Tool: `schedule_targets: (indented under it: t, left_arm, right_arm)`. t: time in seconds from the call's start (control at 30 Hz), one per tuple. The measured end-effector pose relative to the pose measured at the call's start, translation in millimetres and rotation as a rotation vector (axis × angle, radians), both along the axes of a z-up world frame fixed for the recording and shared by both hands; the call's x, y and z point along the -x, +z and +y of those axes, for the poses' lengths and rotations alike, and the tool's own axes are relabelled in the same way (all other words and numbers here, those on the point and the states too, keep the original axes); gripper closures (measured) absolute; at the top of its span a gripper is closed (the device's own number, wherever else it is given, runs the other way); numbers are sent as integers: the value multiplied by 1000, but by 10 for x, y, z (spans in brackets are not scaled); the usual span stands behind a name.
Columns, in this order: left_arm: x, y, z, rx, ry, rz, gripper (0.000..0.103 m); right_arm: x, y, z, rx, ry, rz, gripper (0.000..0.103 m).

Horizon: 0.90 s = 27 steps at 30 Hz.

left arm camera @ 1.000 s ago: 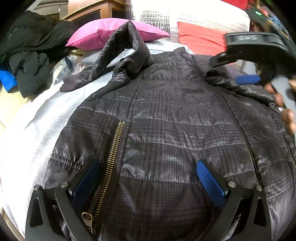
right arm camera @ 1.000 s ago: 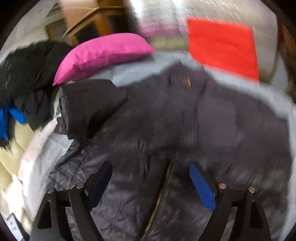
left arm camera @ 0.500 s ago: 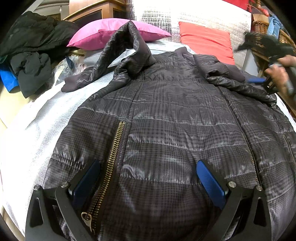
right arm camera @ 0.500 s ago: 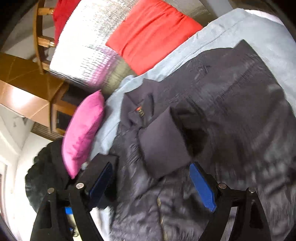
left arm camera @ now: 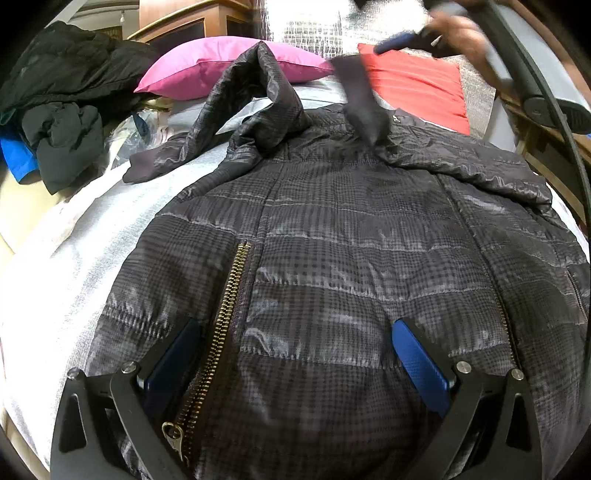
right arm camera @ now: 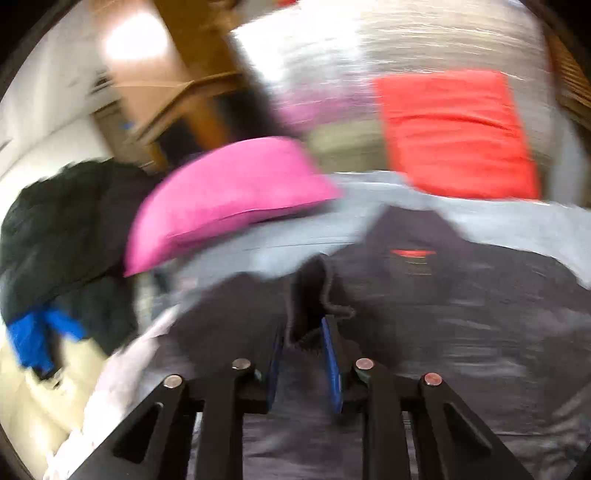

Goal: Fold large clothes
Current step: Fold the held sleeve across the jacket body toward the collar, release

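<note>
A dark quilted jacket (left arm camera: 332,258) lies spread over the bed (left arm camera: 74,266), hem at the near edge. The left gripper (left arm camera: 295,362) rests on the hem, jaws spread wide. The right gripper (right arm camera: 303,350), jaws closing, pinches a sleeve cuff (right arm camera: 310,299) lifted above the collar near the far edge.

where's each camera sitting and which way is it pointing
Left wrist: on the left hand-held gripper, low over the jacket hem, facing up its front toward the pillows; its own open fingers show, plus the right hand lifting a sleeve.
Right wrist: on the right hand-held gripper, blurred, facing the collar; its jaws are closing with the sleeve cuff between them.
Both share the jacket, pink pillow, red pillow.
</note>
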State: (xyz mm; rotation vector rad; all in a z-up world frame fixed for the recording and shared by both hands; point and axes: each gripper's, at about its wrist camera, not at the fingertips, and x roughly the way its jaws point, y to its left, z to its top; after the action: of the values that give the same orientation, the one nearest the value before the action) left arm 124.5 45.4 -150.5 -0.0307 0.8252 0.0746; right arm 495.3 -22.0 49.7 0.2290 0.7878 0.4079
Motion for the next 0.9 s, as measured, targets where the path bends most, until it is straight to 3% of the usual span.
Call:
schedule_targets:
  t: [0.03, 0.07, 0.17, 0.37, 0.5, 0.63, 0.77, 0.9]
  left_arm:
    - [1, 1, 2, 1, -1, 0, 0]
    - [1, 2, 5, 3, -2, 0, 0]
    - [1, 3, 5, 2, -1, 0, 0]
    - [-1, 4, -6, -8, 2, -3, 0]
    - [3, 2, -19, -14, 5, -6, 0]
    - [3, -1, -25, -20, 7, -8, 0]
    - [9, -5, -26, -22, 7, -11, 0]
    - [8, -4, -20, -23, 6, -11, 0]
  right_arm:
    - [18, -34, 170, -2, 44, 12, 9]
    - [69, -83, 244, -2, 52, 19, 2]
    - [238, -223, 176, -35, 43, 26, 2]
    - [403, -568, -775, -120, -145, 116, 2]
    - [600, -875, -1686, -245, -272, 229, 2]
    - [825, -1269, -2437, -533, -418, 369, 2]
    - [920, -1254, -2683, -694, -416, 341, 2]
    - [845, -1392, -2819, -723, -511, 374, 6]
